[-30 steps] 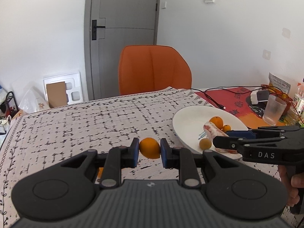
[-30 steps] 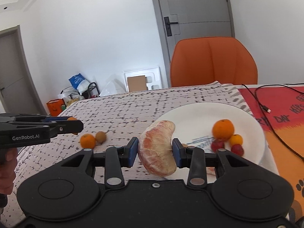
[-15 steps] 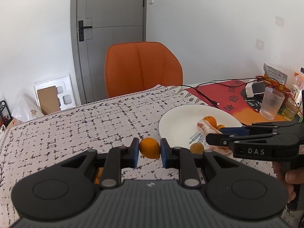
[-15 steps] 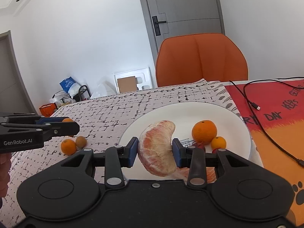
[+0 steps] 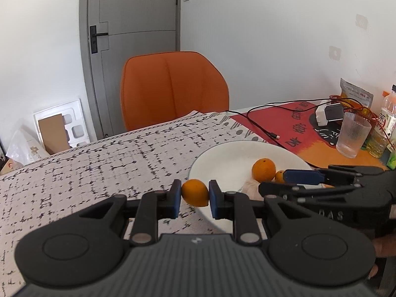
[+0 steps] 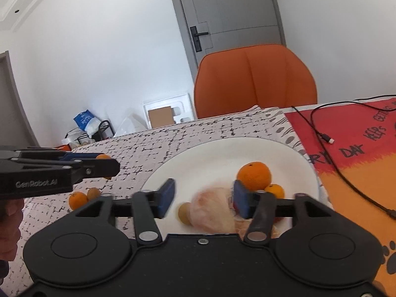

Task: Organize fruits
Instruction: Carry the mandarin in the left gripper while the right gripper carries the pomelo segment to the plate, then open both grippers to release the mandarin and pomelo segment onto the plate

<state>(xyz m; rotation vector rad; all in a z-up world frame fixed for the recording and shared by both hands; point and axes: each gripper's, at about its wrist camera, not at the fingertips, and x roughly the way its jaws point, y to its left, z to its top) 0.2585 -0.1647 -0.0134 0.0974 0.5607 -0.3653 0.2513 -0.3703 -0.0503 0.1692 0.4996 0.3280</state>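
Your left gripper (image 5: 194, 199) is clamped on a small orange (image 5: 195, 192), both blue pads pressed against its sides, and it hangs just over the near rim of the white plate (image 5: 222, 156). Your right gripper (image 6: 201, 196) is opening: its pads stand apart with the peeled pomelo piece (image 6: 212, 210) between them but free of the left pad, blurred, lying low on the plate's front part. Whether the right pad touches it you cannot tell. Beside the pomelo, on its left, sits a small brown fruit (image 6: 184, 213). Farther back on the plate a larger orange (image 6: 253, 175) touches a smaller one (image 6: 274, 190), just behind your right pad. Off the plate, on the patterned surface (image 6: 198, 133), another small orange (image 6: 78, 200) and a brown fruit (image 6: 94, 193) sit touching, below your left gripper's fingers.
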